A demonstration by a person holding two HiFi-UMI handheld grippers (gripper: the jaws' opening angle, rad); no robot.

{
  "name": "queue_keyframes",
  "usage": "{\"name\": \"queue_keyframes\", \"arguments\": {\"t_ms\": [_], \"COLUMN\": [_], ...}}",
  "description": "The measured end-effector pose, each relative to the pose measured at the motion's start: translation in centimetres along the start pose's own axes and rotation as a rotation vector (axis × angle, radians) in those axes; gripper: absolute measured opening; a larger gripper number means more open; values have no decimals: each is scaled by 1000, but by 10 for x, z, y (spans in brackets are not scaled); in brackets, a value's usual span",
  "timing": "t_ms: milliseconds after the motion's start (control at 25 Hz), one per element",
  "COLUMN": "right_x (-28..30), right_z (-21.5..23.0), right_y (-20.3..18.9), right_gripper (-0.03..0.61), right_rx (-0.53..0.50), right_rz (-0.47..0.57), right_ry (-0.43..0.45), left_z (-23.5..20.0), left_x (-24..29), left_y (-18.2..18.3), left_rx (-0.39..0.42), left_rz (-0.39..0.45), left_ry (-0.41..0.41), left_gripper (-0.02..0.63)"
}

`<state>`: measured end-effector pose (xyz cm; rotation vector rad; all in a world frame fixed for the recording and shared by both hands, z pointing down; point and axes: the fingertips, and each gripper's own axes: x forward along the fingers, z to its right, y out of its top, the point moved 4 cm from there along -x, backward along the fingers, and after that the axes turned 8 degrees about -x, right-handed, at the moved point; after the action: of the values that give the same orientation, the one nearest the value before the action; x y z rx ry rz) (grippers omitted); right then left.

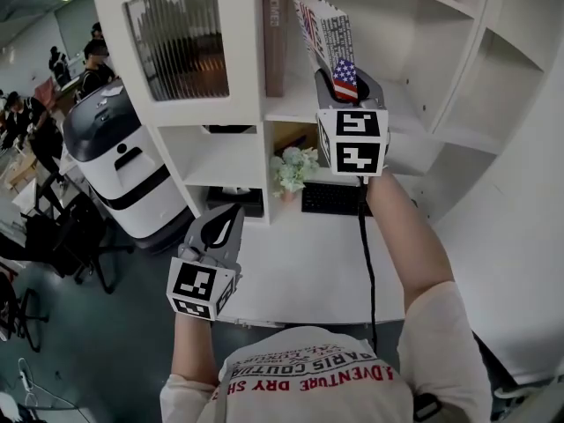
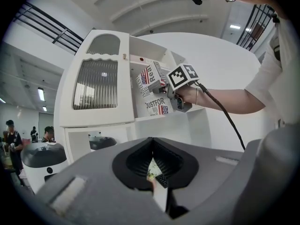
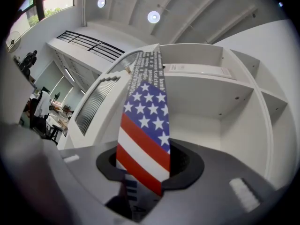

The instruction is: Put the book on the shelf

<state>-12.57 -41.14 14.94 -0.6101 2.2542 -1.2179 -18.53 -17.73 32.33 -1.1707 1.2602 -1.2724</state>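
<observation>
White shelf unit (image 1: 249,139) ahead. Clamped flag-printed white book (image 1: 322,29) in right gripper (image 1: 345,76) at shelf's front edge. Held left gripper (image 1: 226,218) closed, empty.

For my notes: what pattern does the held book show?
The book shows red-and-white stripes and white stars on blue; clearest in the right gripper view.

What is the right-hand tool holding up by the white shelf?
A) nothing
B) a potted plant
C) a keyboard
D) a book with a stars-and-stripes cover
D: the right tool is clamped on the flag-covered book, raised in front of the shelf.
</observation>
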Motion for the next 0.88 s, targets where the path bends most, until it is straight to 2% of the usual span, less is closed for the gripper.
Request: {"name": "queue_keyframes", "arguments": {"t_ms": [240, 480, 880], "right_x": [35, 66, 110], "right_z": [-4, -7, -10], "right_y": [-3, -12, -29], "right_gripper": [160, 160, 183], "right_rx": [-1, -30, -83], "right_rz": [-57, -89, -100], "right_ry": [34, 24, 52], "left_z": [-7, -9, -10], "left_x": [5, 16, 41], "left_y": [2, 0, -11], "left_rx": [8, 18, 9], "left_rz": [6, 15, -35], "left_ry": [14, 7, -9], "left_gripper": [3, 4, 3]}}
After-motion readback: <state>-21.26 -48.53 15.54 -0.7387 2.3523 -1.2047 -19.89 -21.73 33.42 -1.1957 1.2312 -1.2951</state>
